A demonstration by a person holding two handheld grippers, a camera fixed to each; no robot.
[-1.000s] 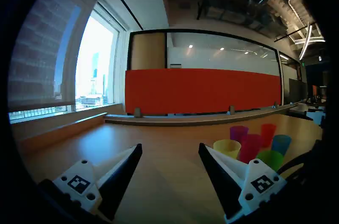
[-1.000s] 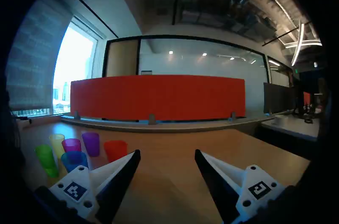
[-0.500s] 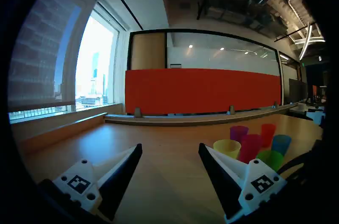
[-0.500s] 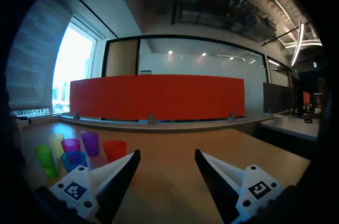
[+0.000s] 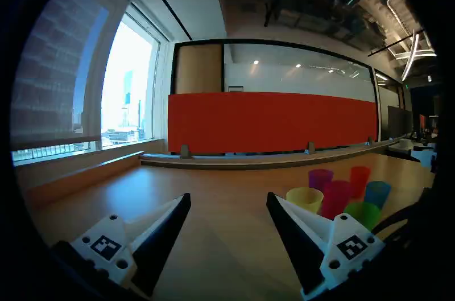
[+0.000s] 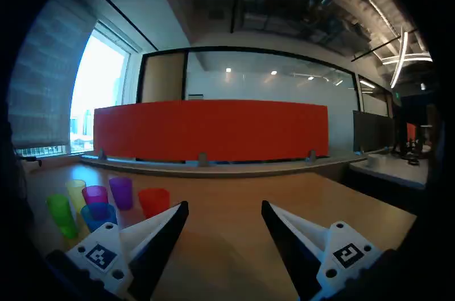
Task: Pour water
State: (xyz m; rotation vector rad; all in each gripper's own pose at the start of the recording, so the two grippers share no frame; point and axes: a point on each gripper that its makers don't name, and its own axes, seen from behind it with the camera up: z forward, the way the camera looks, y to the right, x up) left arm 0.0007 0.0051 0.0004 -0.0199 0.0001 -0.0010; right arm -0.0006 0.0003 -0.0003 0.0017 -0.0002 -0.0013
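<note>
Several coloured plastic cups stand in a cluster on the wooden table [image 5: 227, 210]. In the left gripper view the cluster is at the right: a yellow cup [image 5: 304, 198], a magenta cup [image 5: 336, 197], a purple cup [image 5: 320, 178], a red cup [image 5: 359, 180], a blue cup [image 5: 377, 193] and a green cup [image 5: 362, 214]. My left gripper [image 5: 227, 204] is open and holds nothing; the yellow cup stands just beyond its right finger. In the right gripper view the same cluster is at the left: green cup [image 6: 60, 214], yellow cup [image 6: 76, 193], red cup [image 6: 154, 201]. My right gripper [image 6: 223, 210] is open and holds nothing.
A long red partition [image 5: 272, 122] runs along the table's far edge [image 6: 216, 171], with a glass wall behind it. A bright window [image 5: 125, 96] and a low wooden ledge [image 5: 74, 170] lie to the left. Another desk [image 6: 392, 169] stands at the right.
</note>
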